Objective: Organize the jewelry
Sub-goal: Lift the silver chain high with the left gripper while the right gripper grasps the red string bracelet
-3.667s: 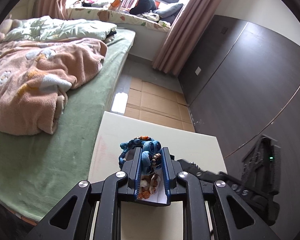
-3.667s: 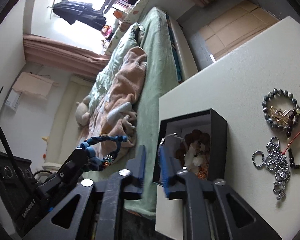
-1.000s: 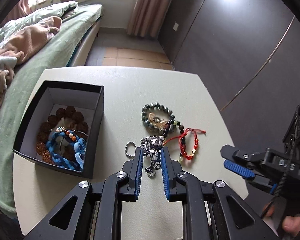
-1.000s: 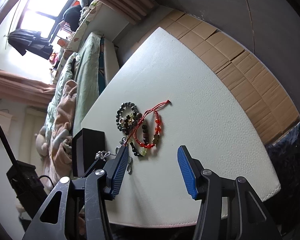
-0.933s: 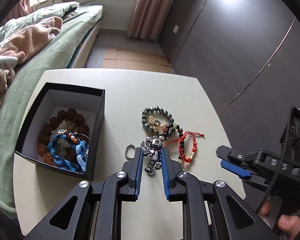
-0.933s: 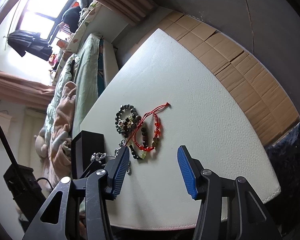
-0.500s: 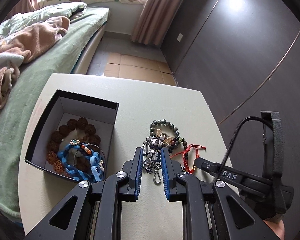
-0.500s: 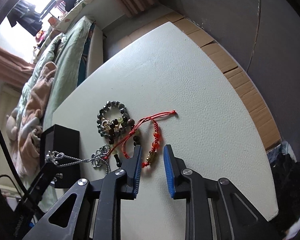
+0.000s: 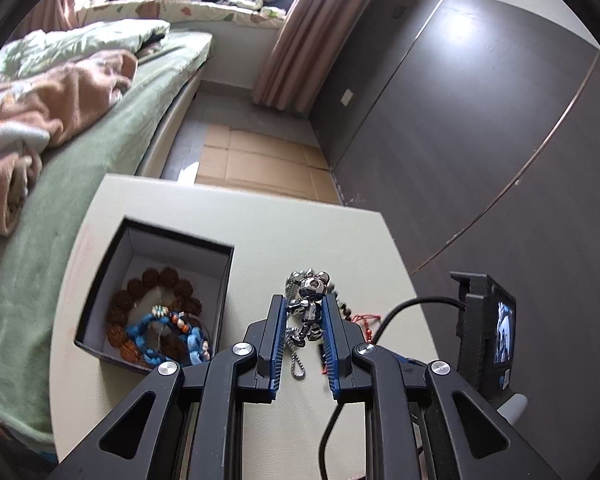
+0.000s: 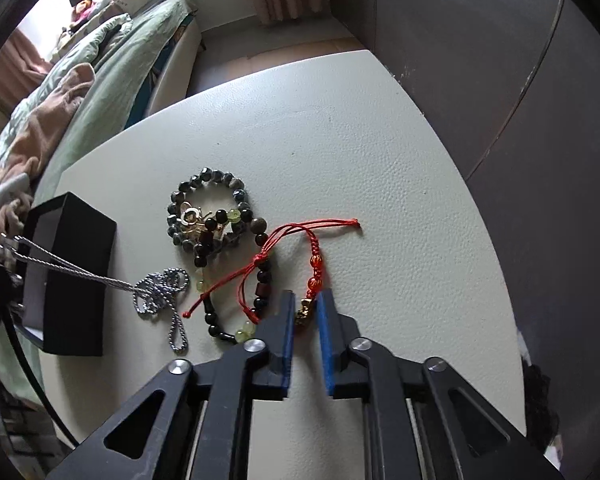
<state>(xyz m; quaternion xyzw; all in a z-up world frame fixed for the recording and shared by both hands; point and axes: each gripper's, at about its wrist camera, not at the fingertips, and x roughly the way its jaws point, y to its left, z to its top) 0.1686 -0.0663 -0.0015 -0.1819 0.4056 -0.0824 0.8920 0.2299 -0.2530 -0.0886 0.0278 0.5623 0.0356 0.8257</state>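
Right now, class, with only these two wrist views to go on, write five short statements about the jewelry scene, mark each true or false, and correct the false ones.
1. The left gripper is clamped on a silver mouse pendant. True.
2. The black box is empty. False: it holds a brown bead bracelet and a blue bracelet.
3. The silver chain lies flat on the table. False: part of it stretches up off the table toward the left gripper.
4. The right gripper has a gold charm on the red cord bracelet between its fingers. True.
5. The dark bead bracelet is inside the box. False: it lies on the table.
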